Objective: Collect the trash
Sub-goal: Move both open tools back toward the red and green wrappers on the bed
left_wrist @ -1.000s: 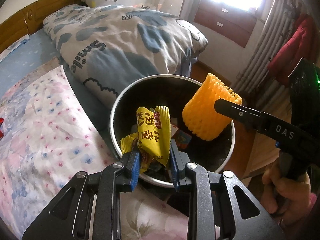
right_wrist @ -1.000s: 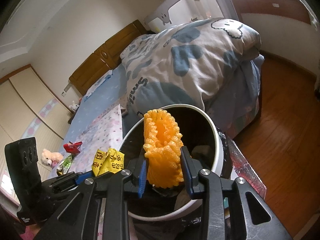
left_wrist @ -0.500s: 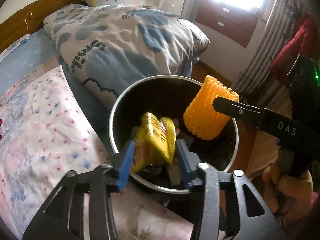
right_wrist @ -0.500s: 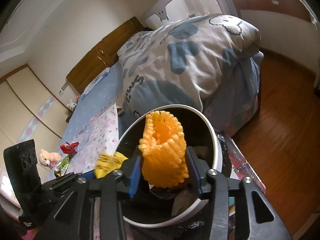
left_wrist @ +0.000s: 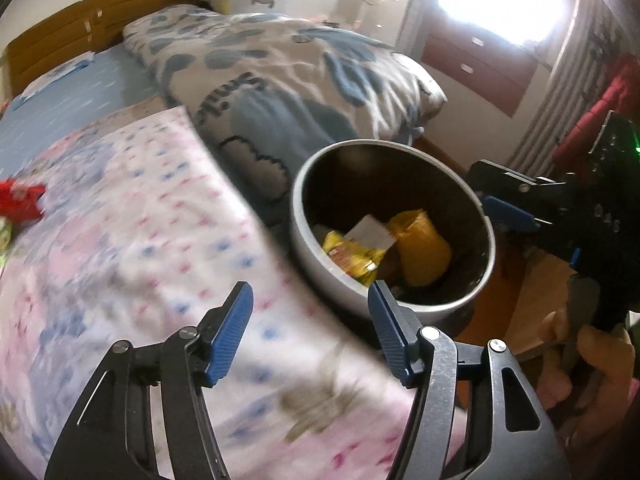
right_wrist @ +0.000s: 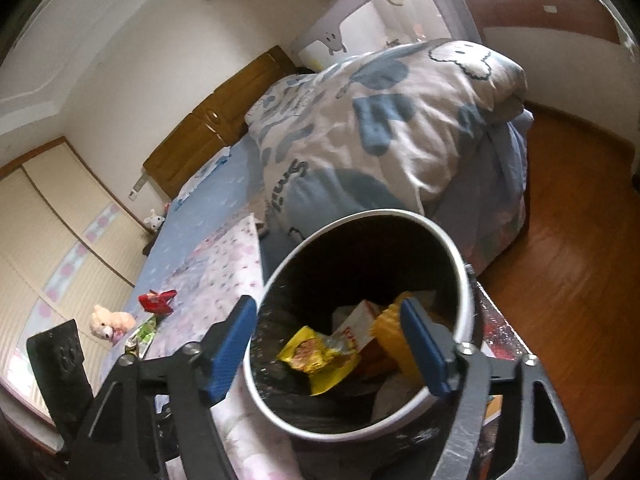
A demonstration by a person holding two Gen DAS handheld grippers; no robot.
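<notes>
Both your tools are spread wide and hold nothing: the left tool (left_wrist: 310,330) and right tool (right_wrist: 328,346) hang by the bin (right_wrist: 452,264). The red wrapper (left_wrist: 20,200) lies on the bed (left_wrist: 120,216), far left, nearer your left hand.

My left gripper (left_wrist: 310,330) jaws spread wide, nothing between them. Right gripper (right_wrist: 330,346) likewise wide apart, empty. Right hand (left_wrist: 576,354) wraps its handle.

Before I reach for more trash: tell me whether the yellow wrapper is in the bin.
In. The yellow wrapper lies inside the bin, beside the orange foam net.
</notes>
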